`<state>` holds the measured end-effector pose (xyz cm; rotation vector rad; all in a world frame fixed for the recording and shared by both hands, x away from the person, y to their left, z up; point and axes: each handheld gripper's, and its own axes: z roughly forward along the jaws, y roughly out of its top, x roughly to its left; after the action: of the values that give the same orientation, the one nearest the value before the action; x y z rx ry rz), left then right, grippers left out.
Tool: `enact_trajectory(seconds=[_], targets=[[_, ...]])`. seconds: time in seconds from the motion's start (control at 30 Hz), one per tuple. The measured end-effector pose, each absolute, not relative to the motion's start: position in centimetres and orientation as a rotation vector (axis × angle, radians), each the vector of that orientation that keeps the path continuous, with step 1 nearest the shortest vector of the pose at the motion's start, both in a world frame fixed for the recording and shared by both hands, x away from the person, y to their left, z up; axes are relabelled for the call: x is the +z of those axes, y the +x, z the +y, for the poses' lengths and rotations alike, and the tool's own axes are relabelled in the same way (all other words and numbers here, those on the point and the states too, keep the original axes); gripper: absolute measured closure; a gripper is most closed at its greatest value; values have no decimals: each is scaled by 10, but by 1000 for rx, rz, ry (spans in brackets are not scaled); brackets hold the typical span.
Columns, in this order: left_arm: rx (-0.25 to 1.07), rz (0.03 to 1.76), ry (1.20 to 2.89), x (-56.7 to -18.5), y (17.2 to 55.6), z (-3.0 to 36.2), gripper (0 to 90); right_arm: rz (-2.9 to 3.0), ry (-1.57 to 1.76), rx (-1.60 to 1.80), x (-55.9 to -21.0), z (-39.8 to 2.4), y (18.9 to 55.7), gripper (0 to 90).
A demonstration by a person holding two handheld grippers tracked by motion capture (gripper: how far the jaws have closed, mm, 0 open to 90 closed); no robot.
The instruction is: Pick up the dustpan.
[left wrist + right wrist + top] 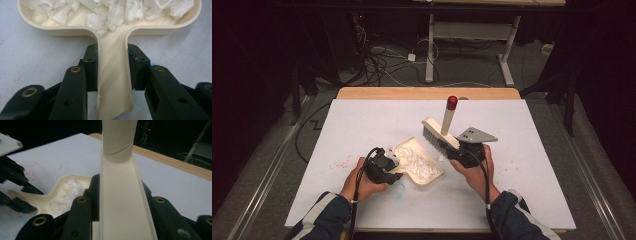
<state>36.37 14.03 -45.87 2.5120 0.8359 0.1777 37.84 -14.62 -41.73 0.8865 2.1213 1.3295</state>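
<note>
The left gripper (112, 72) is clamping its fingers (91, 67) on the narrow handle of a cream dustpan (112, 35), one pad pressing each side wall. The dustpan is lying flat on the white tabletop (362, 125), its tray holding a heap of torn white scraps (417, 162). The right gripper (117, 202) is clamping its fingers (93, 195) on the flat back of a cream brush (439, 132), which is tilting just beyond the dustpan, bristles toward it, its red-capped handle (451, 107) pointing up and away.
</note>
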Motion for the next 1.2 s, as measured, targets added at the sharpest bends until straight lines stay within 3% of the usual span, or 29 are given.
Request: enact_trajectory(seconds=[0.4, 0.87, 1.2], targets=[[182, 842, 2519, -459, 360, 139, 636, 2174, 945, 1162, -439, -200, 357, 680], [181, 838, 2524, -460, 360, 137, 636, 2349, 761, 1290, -447, -166, 345, 680], [181, 838, 2521, -460, 361, 138, 636, 2336, 700, 1313, -435, -171, 341, 679]])
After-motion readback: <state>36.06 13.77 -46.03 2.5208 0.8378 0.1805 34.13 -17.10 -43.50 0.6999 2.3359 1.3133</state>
